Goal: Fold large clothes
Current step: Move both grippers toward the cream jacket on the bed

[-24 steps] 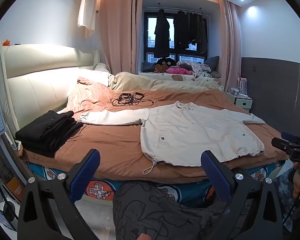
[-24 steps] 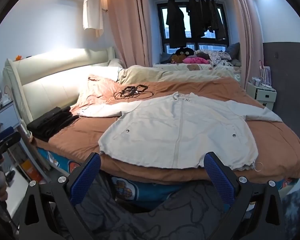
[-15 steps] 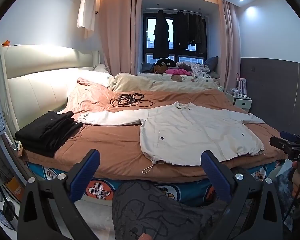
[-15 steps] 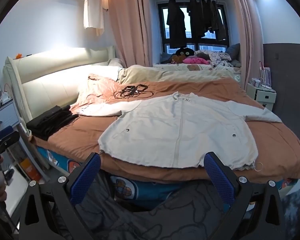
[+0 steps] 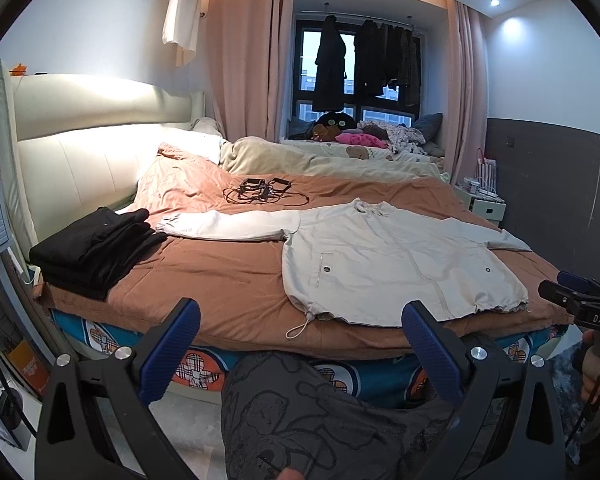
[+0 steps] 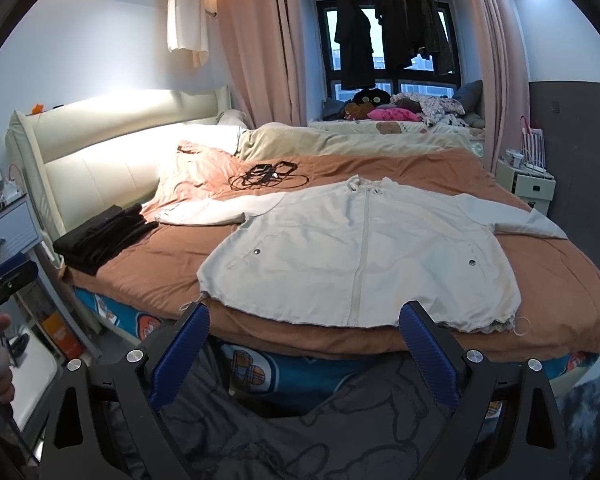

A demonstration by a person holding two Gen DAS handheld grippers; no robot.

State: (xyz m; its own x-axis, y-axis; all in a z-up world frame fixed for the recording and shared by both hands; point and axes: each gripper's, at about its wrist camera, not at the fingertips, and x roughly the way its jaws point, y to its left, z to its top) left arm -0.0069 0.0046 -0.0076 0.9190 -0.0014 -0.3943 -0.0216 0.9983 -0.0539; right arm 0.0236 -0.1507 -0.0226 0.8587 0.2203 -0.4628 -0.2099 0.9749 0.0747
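You have the cream jacket [image 6: 360, 252] spread flat, front up, on the brown bedspread [image 5: 220, 272], sleeves out to both sides and hem at the near edge of the bed, which puts every fold line within your reach. Both your left hand-held gripper [image 5: 300, 344] and right hand-held gripper [image 6: 304, 344] hang released and empty just short of the bed, well apart from the cloth. The folded black clothes [image 5: 92, 248] sit by the headboard, likely set there to leave you working room.
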